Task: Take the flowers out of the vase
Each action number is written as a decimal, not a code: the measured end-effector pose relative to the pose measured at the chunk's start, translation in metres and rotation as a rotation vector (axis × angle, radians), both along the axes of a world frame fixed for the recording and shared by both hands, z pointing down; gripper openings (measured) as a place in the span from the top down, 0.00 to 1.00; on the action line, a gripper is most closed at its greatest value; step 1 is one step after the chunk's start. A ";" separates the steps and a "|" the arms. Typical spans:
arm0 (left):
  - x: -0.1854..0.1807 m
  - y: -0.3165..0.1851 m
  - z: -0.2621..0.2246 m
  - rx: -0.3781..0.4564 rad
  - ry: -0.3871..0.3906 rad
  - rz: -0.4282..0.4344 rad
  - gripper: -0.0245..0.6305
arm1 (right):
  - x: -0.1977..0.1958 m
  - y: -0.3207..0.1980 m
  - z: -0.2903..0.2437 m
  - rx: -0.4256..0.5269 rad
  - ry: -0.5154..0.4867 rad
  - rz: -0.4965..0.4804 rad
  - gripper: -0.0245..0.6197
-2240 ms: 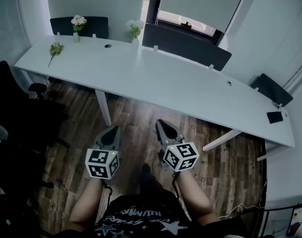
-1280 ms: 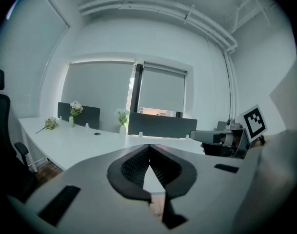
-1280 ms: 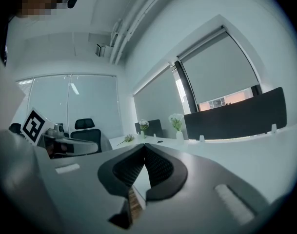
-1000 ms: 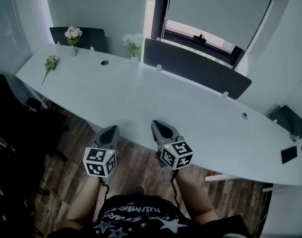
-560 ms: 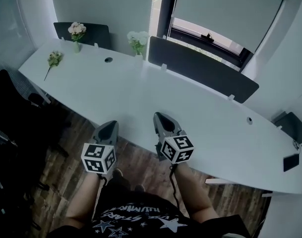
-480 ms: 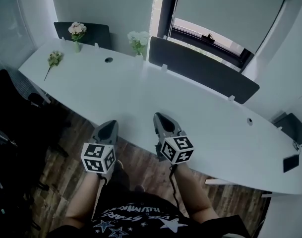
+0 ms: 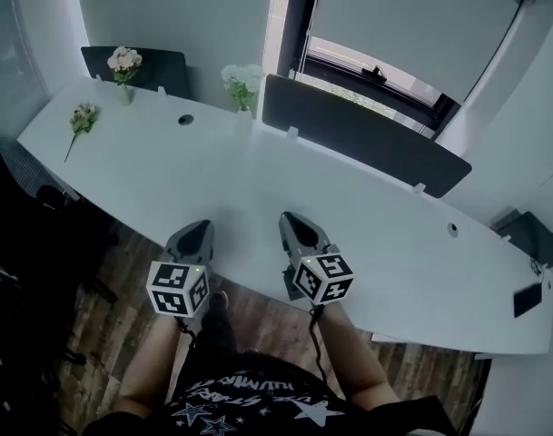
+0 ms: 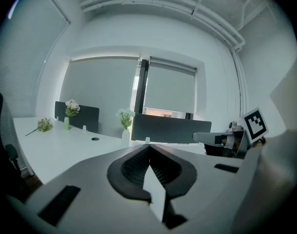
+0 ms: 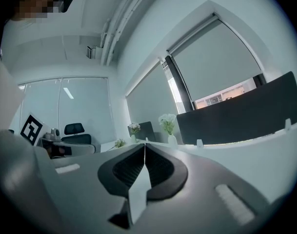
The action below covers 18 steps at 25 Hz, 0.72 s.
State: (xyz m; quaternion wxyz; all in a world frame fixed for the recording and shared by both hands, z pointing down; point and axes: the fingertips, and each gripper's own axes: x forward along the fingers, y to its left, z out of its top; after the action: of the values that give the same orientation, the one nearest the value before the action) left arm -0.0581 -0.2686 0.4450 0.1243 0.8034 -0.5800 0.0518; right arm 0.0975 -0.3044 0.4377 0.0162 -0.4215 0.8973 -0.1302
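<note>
On the long white desk (image 7: 285,207), far left, a small vase holds pink flowers (image 7: 123,62); a second vase with white flowers (image 7: 242,80) stands by the window. One loose flower (image 7: 79,118) lies flat on the desk's left end. My left gripper (image 7: 201,227) and right gripper (image 7: 288,218) hover side by side at the near desk edge, both shut and empty, far from the vases. In the left gripper view the pink flowers (image 8: 70,106) and white flowers (image 8: 124,115) stand beyond the shut left gripper (image 8: 148,145). The right gripper view shows the white flowers (image 9: 168,121) past the right gripper (image 9: 145,144).
Dark divider panels (image 7: 358,134) stand along the desk's far side. A black office chair (image 7: 22,243) is at the left. A round cable hole (image 7: 185,119) sits between the vases, and a dark flat device (image 7: 528,300) lies at the desk's far right end.
Both grippers and the head view have advanced toward the desk; their tips now reach over its near edge. The jaws stayed shut and the flowers did not move.
</note>
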 end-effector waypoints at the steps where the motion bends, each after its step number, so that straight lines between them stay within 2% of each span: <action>1: -0.002 -0.007 -0.001 0.003 0.000 0.002 0.95 | -0.002 -0.007 0.000 0.001 -0.001 0.001 0.96; 9: -0.029 -0.078 0.003 0.006 0.002 0.025 0.95 | -0.026 -0.071 0.007 -0.006 -0.006 0.020 0.96; 18: -0.041 -0.176 0.000 -0.008 0.000 0.117 0.95 | -0.040 -0.157 0.006 -0.032 0.009 0.083 0.96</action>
State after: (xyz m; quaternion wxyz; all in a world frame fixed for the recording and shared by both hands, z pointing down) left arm -0.0990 -0.4444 0.4454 0.1241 0.8354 -0.5319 0.0613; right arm 0.0580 -0.4609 0.4432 0.0109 -0.4593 0.8768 -0.1422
